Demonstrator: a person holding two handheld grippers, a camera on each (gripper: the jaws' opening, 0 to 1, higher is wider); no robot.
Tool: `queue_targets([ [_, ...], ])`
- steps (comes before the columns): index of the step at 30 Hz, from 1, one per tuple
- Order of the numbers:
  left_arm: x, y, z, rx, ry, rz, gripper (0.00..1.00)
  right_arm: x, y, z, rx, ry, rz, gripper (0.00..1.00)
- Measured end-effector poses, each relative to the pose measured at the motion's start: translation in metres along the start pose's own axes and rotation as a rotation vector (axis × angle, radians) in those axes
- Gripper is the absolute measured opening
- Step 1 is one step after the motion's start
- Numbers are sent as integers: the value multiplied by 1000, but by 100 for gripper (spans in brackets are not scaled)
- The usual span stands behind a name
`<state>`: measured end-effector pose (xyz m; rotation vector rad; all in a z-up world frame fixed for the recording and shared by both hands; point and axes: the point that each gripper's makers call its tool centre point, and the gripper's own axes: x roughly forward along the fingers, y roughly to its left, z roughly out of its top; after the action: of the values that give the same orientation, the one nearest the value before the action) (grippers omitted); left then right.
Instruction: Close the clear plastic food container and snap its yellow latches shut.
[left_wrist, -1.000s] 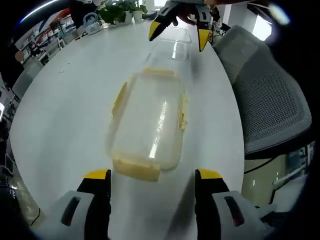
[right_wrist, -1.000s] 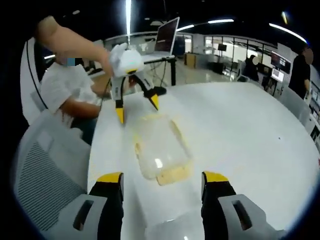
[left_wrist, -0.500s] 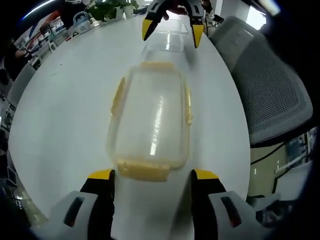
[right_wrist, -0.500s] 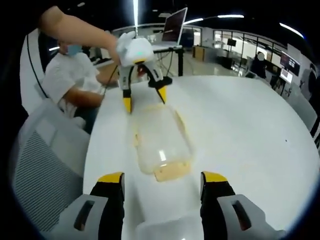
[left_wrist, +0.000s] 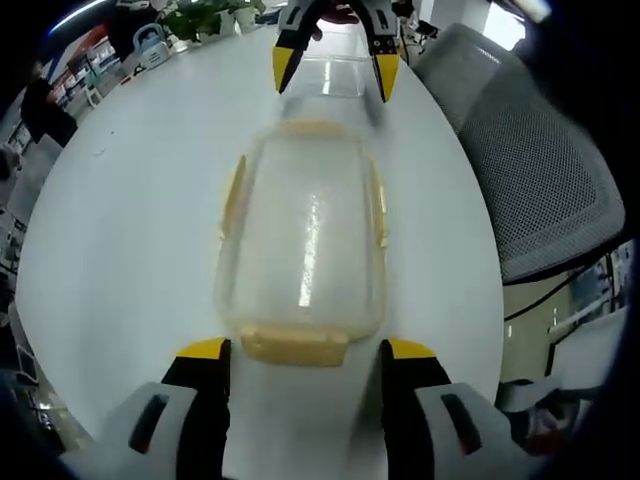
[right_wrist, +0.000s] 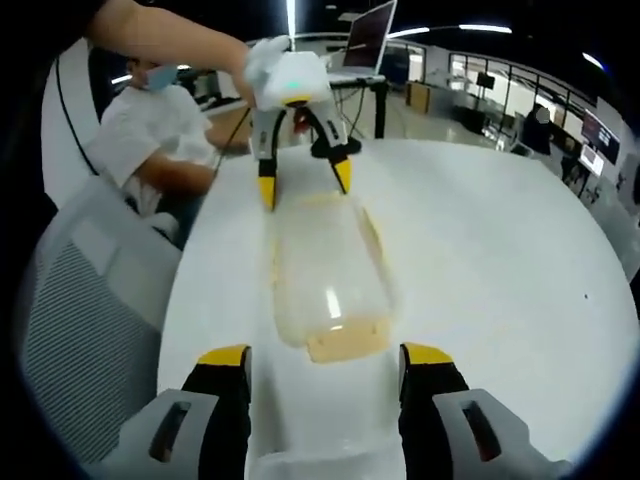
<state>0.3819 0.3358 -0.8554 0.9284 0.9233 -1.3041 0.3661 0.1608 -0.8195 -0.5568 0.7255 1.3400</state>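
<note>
White table, grey mesh chair, ceiling lights.

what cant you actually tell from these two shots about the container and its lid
- Container base: in the left gripper view, far, clear, partly behind the right gripper; contents unreadable.
- In the right gripper view it is cut off at the bottom edge.
- Lid: whether its yellow latches are folded is too blurred.

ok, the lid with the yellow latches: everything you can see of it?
The lid is a clear plastic rounded rectangle, lying flat on the white table. Yellow latches sit on all four edges; the near end latch splays outward. It lies lengthwise between the left hand-held gripper and the right hand-held gripper, both open, neither clearly touching it. The clear container base sits just beyond its far end.
</note>
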Motion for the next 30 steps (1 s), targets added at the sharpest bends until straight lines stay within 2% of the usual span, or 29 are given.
queue_targets([
  [14, 1, 0, -1, 1, 9, -23, 60, 18, -3, 2, -27, 63, 44, 57],
  [18, 1, 0, -1, 2, 13, -23, 60, 24, -6, -1, -61, 92, 47, 57],
  [30, 0, 1, -4, 14, 28, -29, 60, 30, -9, -4, -73, 138, 72, 55],
])
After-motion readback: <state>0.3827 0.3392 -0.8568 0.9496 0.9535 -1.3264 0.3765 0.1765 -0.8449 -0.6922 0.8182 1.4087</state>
